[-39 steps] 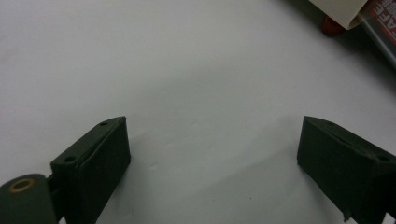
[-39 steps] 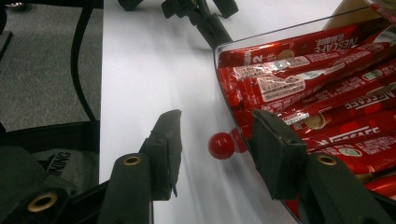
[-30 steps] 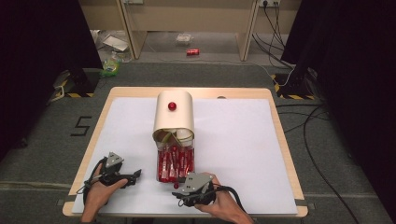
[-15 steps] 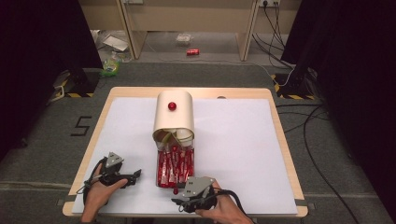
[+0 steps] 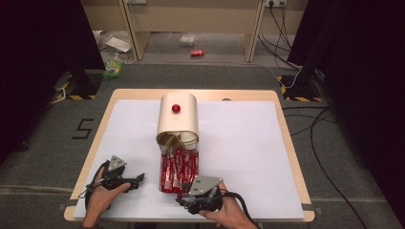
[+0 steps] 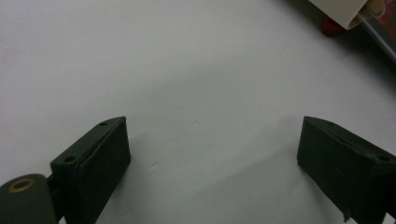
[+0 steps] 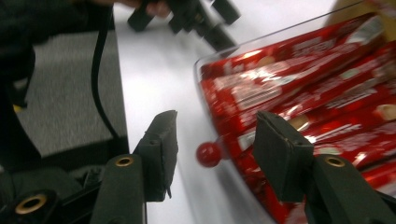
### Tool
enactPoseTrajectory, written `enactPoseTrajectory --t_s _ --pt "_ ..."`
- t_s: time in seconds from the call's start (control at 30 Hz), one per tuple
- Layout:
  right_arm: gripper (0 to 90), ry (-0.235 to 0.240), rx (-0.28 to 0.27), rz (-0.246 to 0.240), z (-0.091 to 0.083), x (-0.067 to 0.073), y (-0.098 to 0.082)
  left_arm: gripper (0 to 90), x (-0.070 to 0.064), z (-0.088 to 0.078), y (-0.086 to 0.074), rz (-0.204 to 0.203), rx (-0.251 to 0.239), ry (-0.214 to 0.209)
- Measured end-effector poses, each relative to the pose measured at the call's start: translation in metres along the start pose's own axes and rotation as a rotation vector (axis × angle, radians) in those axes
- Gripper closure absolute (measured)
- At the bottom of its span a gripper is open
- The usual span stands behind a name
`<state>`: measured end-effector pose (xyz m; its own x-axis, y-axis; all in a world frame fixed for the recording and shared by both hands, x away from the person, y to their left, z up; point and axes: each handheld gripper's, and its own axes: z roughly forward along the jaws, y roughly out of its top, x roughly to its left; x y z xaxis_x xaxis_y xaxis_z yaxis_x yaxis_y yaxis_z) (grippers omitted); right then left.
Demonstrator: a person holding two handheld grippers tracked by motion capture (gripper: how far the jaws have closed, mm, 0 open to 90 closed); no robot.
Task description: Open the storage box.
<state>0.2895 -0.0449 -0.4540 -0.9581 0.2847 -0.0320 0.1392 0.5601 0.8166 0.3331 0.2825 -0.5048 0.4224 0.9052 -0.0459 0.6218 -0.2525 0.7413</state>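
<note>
My right tool (image 7: 212,140) stands released astride the small red knob (image 7: 208,154) on the near end of the clear drawer (image 7: 219,70), packed with red wrapped bars (image 7: 299,79), probably weighty and slick, so I'd pinch that knob.

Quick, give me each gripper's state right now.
Left gripper: open, nothing between its jaws.
Right gripper: open, jaws just opening; the red knob sits between them, untouched.
</note>
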Motion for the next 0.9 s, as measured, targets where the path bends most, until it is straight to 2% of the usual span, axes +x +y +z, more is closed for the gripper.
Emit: enactPoseTrajectory --t_s 0.13,0.33,0.63,0.9 --pt "51.7 -0.033 -0.058 0.063 -0.007 -0.007 0.004 8.7 0.0 0.0 0.0 0.001 0.0 0.001" --pt "55.7 -0.091 -0.09 0.099 -0.006 -0.01 0.013 8.7 0.0 0.0 0.0 0.0 0.001 0.002" --pt "60.3 -0.158 -0.07 0.124 0.01 -0.022 0.027 8.7 0.0 0.0 0.0 0.0 0.0 0.001" --pt "61.0 -0.181 -0.038 0.129 0.023 -0.025 0.036 8.7 0.0 0.0 0.0 0.0 0.001 0.001"
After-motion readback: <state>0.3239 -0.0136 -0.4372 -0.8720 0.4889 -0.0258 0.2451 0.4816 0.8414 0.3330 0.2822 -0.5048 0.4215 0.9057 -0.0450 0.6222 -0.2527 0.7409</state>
